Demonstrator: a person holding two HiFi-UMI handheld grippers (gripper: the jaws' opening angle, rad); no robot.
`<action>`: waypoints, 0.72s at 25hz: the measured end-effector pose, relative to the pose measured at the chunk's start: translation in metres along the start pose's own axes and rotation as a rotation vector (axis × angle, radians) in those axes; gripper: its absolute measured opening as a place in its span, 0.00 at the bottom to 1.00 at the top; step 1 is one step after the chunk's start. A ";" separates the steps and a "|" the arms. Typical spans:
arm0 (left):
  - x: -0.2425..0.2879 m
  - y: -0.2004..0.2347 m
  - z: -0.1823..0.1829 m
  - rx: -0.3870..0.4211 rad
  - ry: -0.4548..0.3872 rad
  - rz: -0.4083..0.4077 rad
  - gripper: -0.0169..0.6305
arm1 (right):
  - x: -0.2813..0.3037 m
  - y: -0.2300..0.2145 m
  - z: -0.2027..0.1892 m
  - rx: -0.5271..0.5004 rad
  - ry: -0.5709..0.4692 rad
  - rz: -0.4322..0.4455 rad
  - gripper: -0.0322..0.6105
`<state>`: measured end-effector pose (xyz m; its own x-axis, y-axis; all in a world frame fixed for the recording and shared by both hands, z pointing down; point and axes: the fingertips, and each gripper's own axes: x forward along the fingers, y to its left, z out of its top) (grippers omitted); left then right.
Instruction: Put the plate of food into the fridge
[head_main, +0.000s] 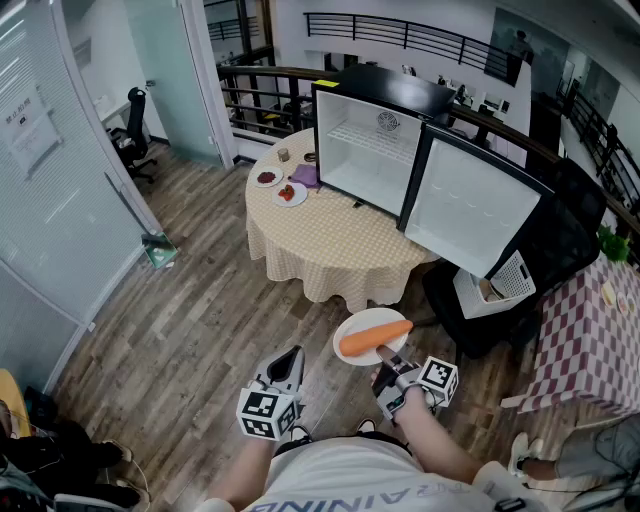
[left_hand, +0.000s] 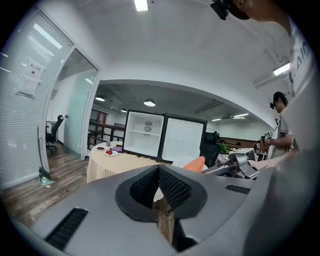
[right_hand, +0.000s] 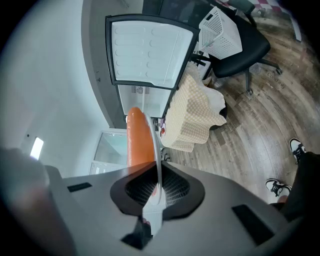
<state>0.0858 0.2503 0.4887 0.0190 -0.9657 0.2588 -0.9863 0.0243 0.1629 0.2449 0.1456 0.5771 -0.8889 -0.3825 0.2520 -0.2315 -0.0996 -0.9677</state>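
Bare wood floor lies open between the plate clamped in the right gripper and the round counter. The fridge on the counter stands open, its white cavity free apart from one wire shelf. Its door swings out to the right, above an office chair that crowds that side. Small plates sit on the counter left of the fridge.

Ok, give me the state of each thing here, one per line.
fridge: door wide open, inside looks empty.
plate: in the air, held by its rim.
carrot: lying on the plate.
right gripper: shut on the plate.
left gripper: shut, empty.
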 end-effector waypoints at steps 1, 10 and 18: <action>-0.001 0.000 -0.001 0.000 0.000 0.000 0.04 | 0.000 0.000 0.000 0.000 0.000 -0.001 0.11; -0.002 0.002 -0.005 -0.007 0.005 -0.005 0.04 | 0.000 -0.002 -0.001 -0.001 -0.009 -0.008 0.11; -0.007 0.008 -0.011 -0.015 0.014 -0.012 0.04 | 0.003 -0.003 -0.009 0.035 -0.035 0.010 0.11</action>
<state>0.0796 0.2599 0.4987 0.0333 -0.9622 0.2705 -0.9834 0.0167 0.1805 0.2391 0.1529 0.5813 -0.8765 -0.4155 0.2431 -0.2084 -0.1275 -0.9697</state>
